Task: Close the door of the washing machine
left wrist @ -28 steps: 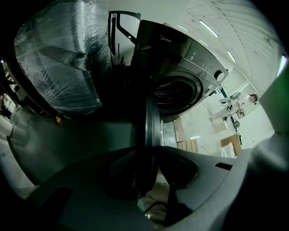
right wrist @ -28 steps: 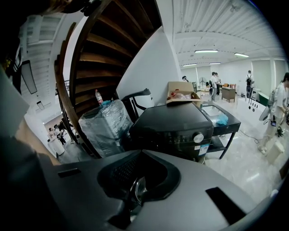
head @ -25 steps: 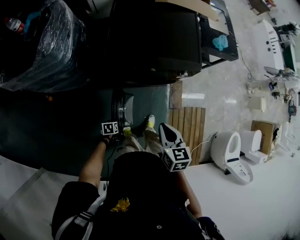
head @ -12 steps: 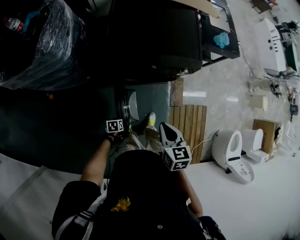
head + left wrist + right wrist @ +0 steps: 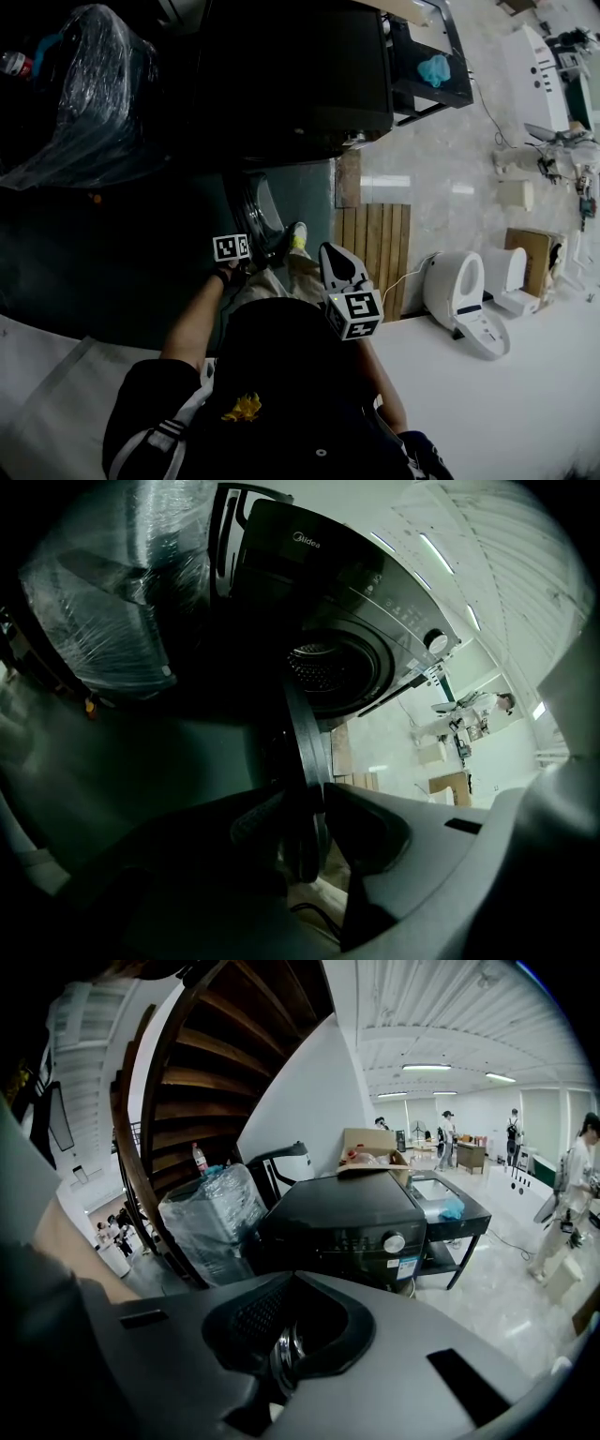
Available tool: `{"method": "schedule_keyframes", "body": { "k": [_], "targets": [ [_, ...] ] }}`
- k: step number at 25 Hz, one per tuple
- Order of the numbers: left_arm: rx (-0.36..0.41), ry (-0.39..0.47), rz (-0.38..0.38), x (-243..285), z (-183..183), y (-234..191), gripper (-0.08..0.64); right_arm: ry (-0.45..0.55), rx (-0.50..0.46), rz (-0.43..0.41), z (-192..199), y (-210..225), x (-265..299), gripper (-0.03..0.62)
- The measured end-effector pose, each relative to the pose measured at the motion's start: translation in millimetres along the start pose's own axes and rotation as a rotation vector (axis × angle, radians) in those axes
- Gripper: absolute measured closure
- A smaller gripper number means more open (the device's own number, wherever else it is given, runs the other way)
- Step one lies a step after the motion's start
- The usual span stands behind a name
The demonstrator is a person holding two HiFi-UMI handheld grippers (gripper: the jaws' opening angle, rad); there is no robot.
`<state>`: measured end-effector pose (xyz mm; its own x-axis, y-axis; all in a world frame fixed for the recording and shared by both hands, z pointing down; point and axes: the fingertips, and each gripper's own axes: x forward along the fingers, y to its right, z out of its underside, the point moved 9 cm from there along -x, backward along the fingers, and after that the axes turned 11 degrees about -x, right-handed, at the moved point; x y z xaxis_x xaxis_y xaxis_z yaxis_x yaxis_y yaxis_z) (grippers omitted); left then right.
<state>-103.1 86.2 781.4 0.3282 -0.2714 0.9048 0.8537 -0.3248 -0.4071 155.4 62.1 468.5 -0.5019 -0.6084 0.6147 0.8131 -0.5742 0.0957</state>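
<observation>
The black washing machine (image 5: 291, 75) stands at the top of the head view, with its drum opening (image 5: 323, 667) showing in the left gripper view. Its round door (image 5: 260, 214) hangs partly open, and I see it edge-on (image 5: 302, 733) from the left gripper. My left gripper (image 5: 305, 803) is shut on the door's rim, one jaw on each side. In the head view this gripper (image 5: 234, 251) sits just below the door. My right gripper (image 5: 330, 255) is held to the right of the door. Its jaws (image 5: 292, 1279) meet at the tips with nothing between them.
A plastic-wrapped bundle (image 5: 84, 94) sits left of the machine. A black rack with a blue cloth (image 5: 433, 70) stands to its right. A wooden slatted mat (image 5: 375, 248), a white toilet (image 5: 464, 300) and a cardboard box (image 5: 530, 258) lie on the floor at the right. People stand far off.
The door has swung some way toward the machine's front. My left gripper has moved with it, up and to the right in the head view. The right gripper has barely shifted.
</observation>
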Motion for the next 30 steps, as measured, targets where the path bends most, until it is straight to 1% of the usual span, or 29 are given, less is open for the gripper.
{"method": "schedule_keyframes", "body": {
  "k": [8, 13, 17, 24, 30],
  "targets": [
    [-0.076, -0.009, 0.042, 15.0, -5.7, 26.4, 0.425, -0.007, 0.014, 0.002, 7.1, 16.5, -1.9, 0.566],
    [-0.16, -0.017, 0.068, 22.9, -10.2, 41.6, 0.425, -0.012, 0.027, 0.005, 9.5, 29.1, -3.3, 0.566],
    [-0.185, -0.024, 0.091, 30.8, -14.3, 53.1, 0.422, -0.017, 0.036, 0.01, 12.9, 42.7, -5.3, 0.566],
    [-0.198, -0.021, 0.107, 40.9, -22.5, 74.5, 0.411, -0.028, 0.049, 0.01, 14.1, 65.7, -5.4, 0.566],
    [-0.246, -0.018, 0.132, 51.4, -29.5, 90.0, 0.399, -0.048, 0.055, -0.009, 16.8, 82.7, -0.3, 0.566]
  ]
}}
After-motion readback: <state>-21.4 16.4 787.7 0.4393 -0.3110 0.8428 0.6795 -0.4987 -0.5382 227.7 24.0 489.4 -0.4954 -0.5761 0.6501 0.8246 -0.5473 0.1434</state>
